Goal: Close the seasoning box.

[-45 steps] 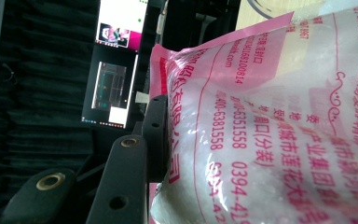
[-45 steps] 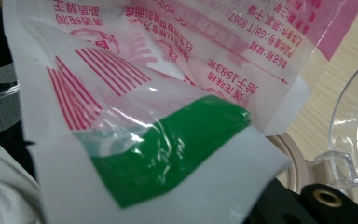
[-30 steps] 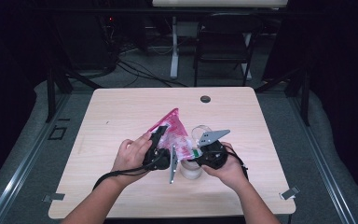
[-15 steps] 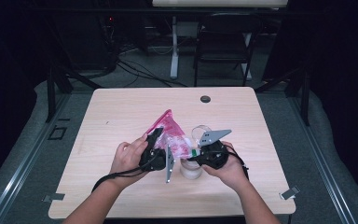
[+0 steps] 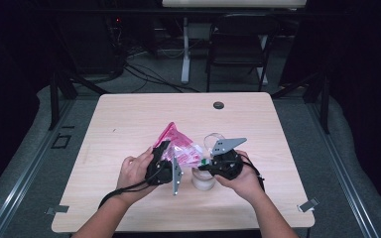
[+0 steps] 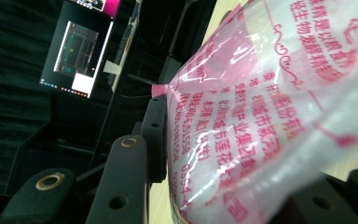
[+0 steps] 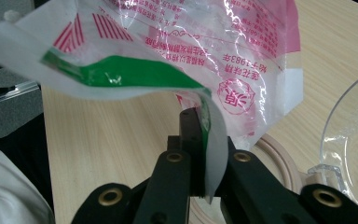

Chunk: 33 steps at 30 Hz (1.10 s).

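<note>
Wooden table [image 5: 129, 124] carries the work; above its near middle we note a pink printed bag [image 5: 181, 146] stretched between both tools, over a small white-lidded jar [image 5: 203, 179]. Left gripper [image 6: 161, 154] is clamped on the bag's side, right gripper [image 7: 200, 154] pinched on its green-edged strip. We judge opening is in hand; next requires pulling apart steadily.

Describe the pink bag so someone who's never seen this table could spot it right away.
On the light wooden table, look near its middle, between the person's two hands. The pink bag is held up there by both claws, a crinkly see-through pouch with pink printing, unlike the clear container beside it.
</note>
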{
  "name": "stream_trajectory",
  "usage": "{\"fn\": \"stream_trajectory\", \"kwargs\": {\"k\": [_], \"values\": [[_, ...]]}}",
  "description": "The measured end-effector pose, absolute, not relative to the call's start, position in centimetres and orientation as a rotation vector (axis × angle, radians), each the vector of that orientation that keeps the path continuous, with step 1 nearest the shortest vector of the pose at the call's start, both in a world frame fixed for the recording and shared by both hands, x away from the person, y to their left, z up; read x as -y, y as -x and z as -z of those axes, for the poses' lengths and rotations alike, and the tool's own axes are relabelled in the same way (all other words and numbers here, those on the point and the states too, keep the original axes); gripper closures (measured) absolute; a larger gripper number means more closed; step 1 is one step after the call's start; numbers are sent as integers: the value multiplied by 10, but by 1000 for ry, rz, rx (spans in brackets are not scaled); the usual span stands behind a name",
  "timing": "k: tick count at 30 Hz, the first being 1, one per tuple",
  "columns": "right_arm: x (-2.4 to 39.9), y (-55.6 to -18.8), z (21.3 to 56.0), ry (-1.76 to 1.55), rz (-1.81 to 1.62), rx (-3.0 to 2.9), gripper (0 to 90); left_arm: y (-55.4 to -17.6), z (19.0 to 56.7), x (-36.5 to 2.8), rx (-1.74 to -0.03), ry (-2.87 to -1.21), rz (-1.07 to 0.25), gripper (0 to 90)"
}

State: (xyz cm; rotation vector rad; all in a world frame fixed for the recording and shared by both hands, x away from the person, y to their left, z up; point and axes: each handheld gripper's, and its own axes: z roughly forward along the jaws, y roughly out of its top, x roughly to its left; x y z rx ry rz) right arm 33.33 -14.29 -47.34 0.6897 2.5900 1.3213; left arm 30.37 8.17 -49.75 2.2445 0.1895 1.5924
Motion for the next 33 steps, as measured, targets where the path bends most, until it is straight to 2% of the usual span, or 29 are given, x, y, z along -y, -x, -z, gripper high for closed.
{"fn": "stream_trajectory", "kwargs": {"k": [15, 26, 33], "values": [[141, -332, 474, -683, -1319, -2592, 900, -302, 503, -82, -209, -2241, -1566, 662], [138, -331, 474, -674, -1326, -2587, 900, -300, 513, -84, -321, -2219, -1463, 667], [138, -331, 474, -674, -1324, -2578, 900, -299, 519, -83, -323, -2236, -1419, 670]]}}
